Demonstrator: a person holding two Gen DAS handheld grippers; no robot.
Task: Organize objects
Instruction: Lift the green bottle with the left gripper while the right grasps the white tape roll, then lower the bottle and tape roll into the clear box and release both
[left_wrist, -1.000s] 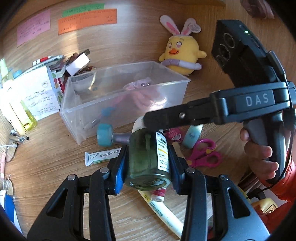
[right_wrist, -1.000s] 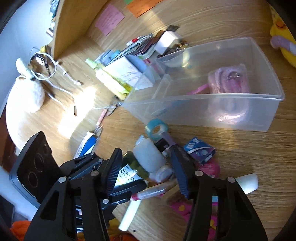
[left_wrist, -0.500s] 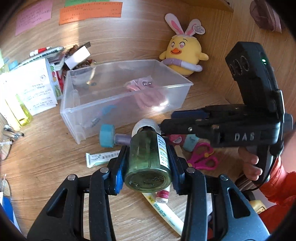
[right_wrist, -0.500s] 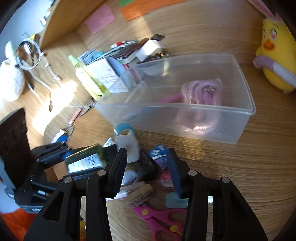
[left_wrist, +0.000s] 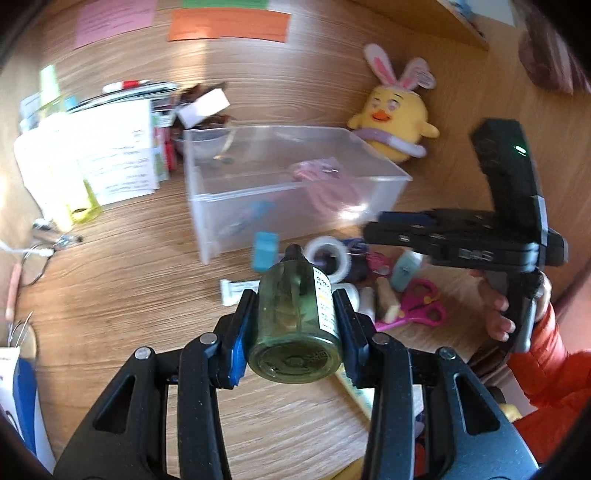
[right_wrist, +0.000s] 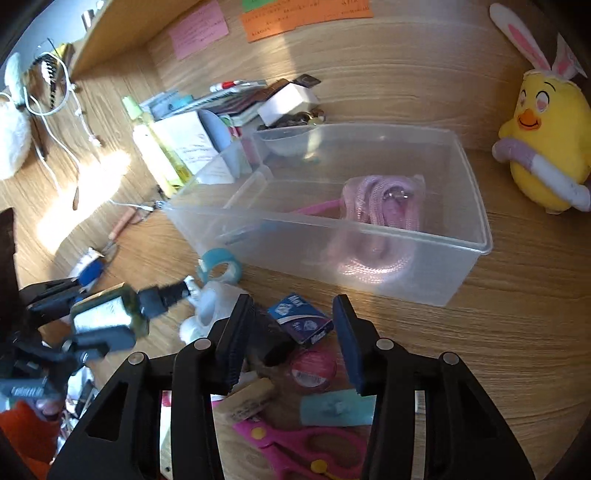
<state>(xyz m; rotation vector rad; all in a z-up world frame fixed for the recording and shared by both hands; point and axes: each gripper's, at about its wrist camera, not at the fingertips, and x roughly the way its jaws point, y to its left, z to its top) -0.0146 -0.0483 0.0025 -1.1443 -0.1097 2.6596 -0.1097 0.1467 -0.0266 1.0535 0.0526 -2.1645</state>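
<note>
Right now the left gripper (left_wrist: 295, 325) is clenched on a dark green glass bottle with a white label and black pump cap (left_wrist: 293, 314), held lying flat above the wooden desk (left_wrist: 122, 280), cap aimed toward 12 o'clock at the clear plastic storage bin (left_wrist: 384, 181). Its pads press the round sides of the bottle, so the smooth glass could roll or slip out if the grip eases or the wrist tilts.

From the right wrist view, the right gripper (right_wrist: 291, 336) is released, jaws apart and holding nothing, hanging over the clutter of small items with a navy blue packet (right_wrist: 301, 323) just past its tips at 12 o'clock and pink plastic scissors (right_wrist: 295, 446) at 6 o'clock.

Inside the bin a coiled pink rope (right_wrist: 380, 206) fills the 3 o'clock end; dropping the bottle from height could crack it or knock the near wall. The two grippers are close together, the bottle at 9 o'clock of the right one, so a hasty swing toward the bin risks a collision.
</note>
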